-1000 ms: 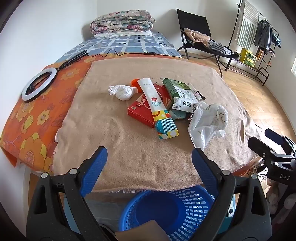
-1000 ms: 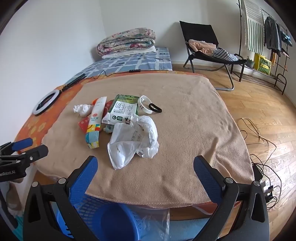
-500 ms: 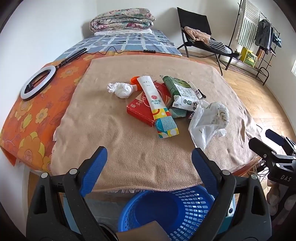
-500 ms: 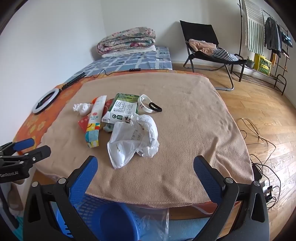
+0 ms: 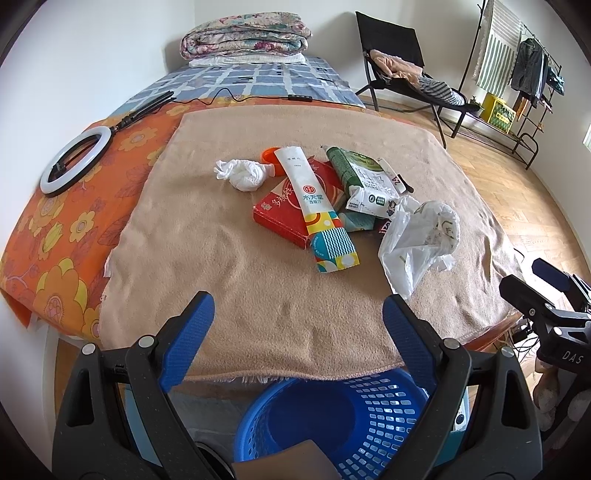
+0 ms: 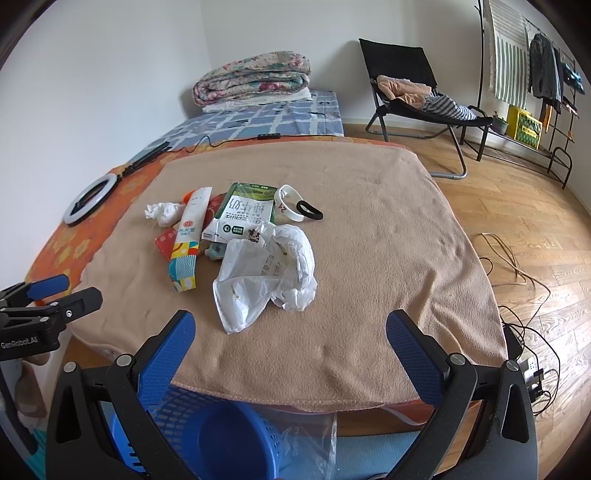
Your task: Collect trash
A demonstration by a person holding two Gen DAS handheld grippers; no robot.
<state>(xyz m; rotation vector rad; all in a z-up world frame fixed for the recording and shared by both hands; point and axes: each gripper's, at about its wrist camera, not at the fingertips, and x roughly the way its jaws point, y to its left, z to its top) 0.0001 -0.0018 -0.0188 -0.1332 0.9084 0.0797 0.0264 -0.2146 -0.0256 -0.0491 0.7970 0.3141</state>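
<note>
A pile of trash lies on the tan blanket [image 5: 236,258]: a crumpled white tissue [image 5: 242,173], a red box [image 5: 288,206], a long white and colourful carton [image 5: 314,206], a green and white milk pack [image 5: 364,181] and a crumpled white plastic bag [image 5: 417,240]. The bag [image 6: 266,273], the milk pack [image 6: 243,214] and a white wristband [image 6: 288,201] show in the right wrist view. A blue basket [image 5: 343,417] stands below the blanket's near edge. My left gripper [image 5: 297,325] and right gripper [image 6: 290,347] are both open and empty, short of the pile.
A ring light [image 5: 74,158] lies on the orange flowered sheet at the left. Folded quilts [image 5: 245,35] sit at the far end. A black folding chair [image 6: 413,96], a clothes rack [image 6: 528,74] and floor cables [image 6: 517,280] are at the right.
Both grippers have moved slightly; the left view has shifted a little toward the pile. Both stay open and empty. The trash has not moved.
</note>
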